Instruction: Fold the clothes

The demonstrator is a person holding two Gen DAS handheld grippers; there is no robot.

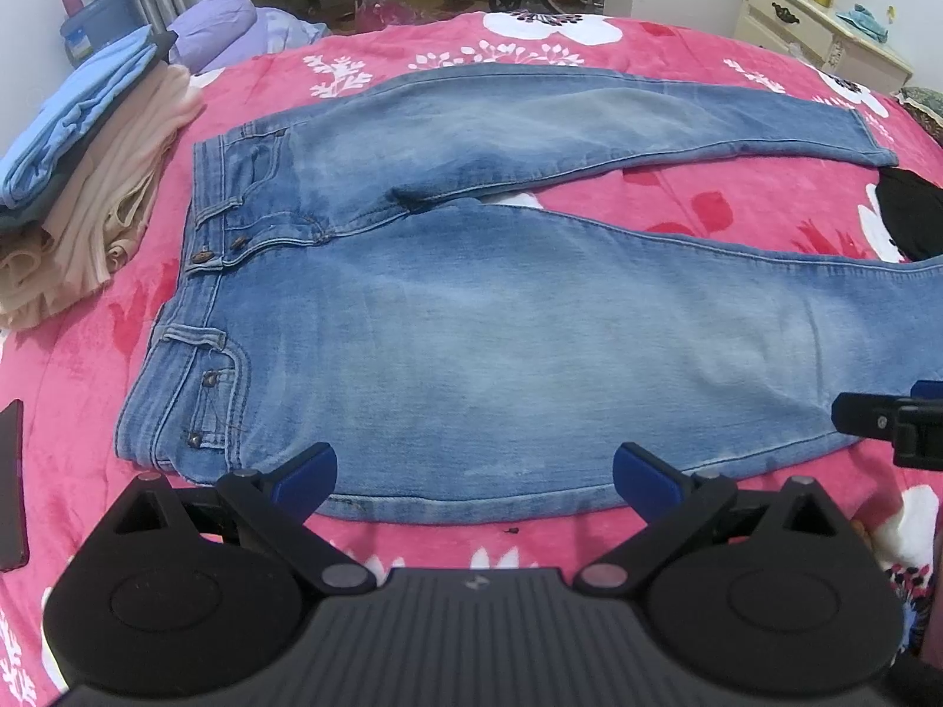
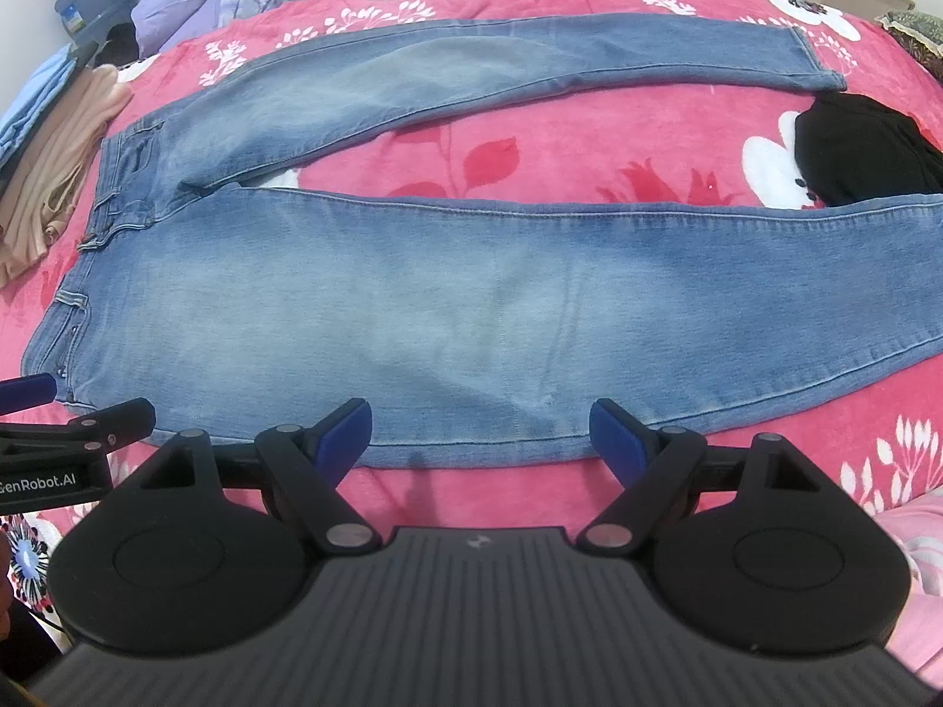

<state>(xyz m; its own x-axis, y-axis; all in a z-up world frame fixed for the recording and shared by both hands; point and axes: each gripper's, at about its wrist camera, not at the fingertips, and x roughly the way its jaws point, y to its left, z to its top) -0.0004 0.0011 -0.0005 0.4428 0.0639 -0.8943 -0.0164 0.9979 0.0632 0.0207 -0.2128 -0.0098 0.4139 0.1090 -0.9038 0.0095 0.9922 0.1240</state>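
A pair of light blue jeans (image 1: 471, 318) lies flat across the middle of both frames on a pink flowered blanket (image 1: 737, 200), waistband toward the left of the picture and the two legs splayed apart toward the right, the far leg running along the upper part of the frame and the near leg filling the centre. The left gripper (image 1: 474, 474) sits at the lower centre of its view with its blue pads spread wide and nothing between them, hovering just at the near side seam by the hip. The right gripper (image 2: 480, 433) is likewise wide apart and empty, poised over the same near edge further along the thigh. Denim of this kind is likely fairly heavy and stiff, not slippery, and should hold a crease without sliding; a firm bite on the thick outer seam of the near leg looks the best hold for carrying it over onto the far leg. A stack of folded clothes (image 1: 88, 177) sits at the left edge, and a dark garment (image 2: 860, 147), possibly still unfolded, lies at the right.
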